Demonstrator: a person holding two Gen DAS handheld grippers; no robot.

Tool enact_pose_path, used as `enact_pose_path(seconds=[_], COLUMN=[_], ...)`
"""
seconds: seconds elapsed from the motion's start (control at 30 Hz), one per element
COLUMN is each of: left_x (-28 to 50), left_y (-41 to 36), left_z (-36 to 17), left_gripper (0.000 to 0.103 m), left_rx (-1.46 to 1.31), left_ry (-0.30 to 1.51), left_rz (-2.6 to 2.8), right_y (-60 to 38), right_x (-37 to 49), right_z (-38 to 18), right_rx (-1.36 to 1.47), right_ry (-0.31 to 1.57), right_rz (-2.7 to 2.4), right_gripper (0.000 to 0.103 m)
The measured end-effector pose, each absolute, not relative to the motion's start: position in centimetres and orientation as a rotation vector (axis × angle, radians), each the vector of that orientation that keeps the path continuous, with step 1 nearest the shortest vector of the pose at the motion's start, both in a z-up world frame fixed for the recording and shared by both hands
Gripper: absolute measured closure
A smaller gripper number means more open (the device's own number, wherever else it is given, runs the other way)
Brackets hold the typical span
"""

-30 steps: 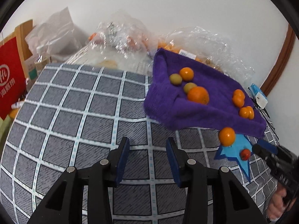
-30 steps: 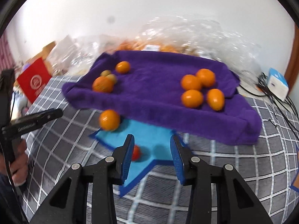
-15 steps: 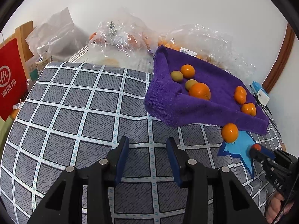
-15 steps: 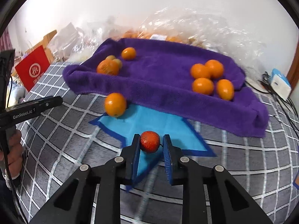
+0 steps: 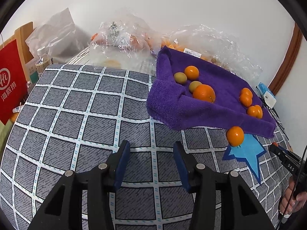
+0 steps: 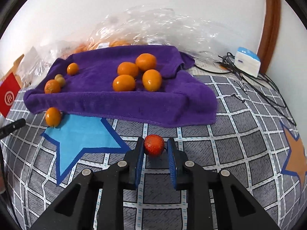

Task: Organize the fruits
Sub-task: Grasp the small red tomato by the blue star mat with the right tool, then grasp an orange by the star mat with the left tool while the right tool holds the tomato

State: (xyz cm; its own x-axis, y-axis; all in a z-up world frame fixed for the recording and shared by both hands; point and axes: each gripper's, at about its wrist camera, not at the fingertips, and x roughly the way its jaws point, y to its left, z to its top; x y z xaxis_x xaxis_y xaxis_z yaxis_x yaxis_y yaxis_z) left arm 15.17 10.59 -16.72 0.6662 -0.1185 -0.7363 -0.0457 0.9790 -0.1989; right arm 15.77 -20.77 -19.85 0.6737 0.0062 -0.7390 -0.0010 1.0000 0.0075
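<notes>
- Illumination: bright, even and diffuse in both views; the source itself is not visible.
- Shadows: soft and short. A faint shadow lies under the near edge of the purple towel (image 6: 119, 103), and a small one beneath the lone orange (image 6: 53, 116) just in front of that edge.
- Glare: the clear plastic bags (image 6: 153, 28) behind the towel carry white specular streaks; the oranges on the towel show small highlights.
- Distortion: strong fisheye bending; the grid lines of the checked cloth (image 5: 76, 115) curve outward from the towel, and a black vignette rings each frame.
- Focus: the left view is sharp; the right view is slightly soft behind the towel.
</notes>
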Motion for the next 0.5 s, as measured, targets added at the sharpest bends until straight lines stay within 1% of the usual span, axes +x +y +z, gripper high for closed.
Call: enact_pose_path(seconds=[0.2,0.37,0.5], left_x=[14.3,14.2,15.8], left_y=[9.0,4.5,0.8], left_z=[-15.7,-13.9,-13.9], left_gripper=[0.061,0.060,0.059], left_rx=[-0.171,-0.137,-0.101], left_ry=[0.852,0.823,0.850], left_rz=[-0.082,-0.196,-0.263], right_y=[-21.0,-21.4,-21.8], right_x=[15.6,15.5,15.1], right_z=[-19.9,-19.9,-19.8], right_rx=[0.027,0.057,0.082], right_ry=[0.820,0.821,0.819], right_rz=[0.005,-0.014,-0.011], right_gripper=[0.079,0.079,0.079])
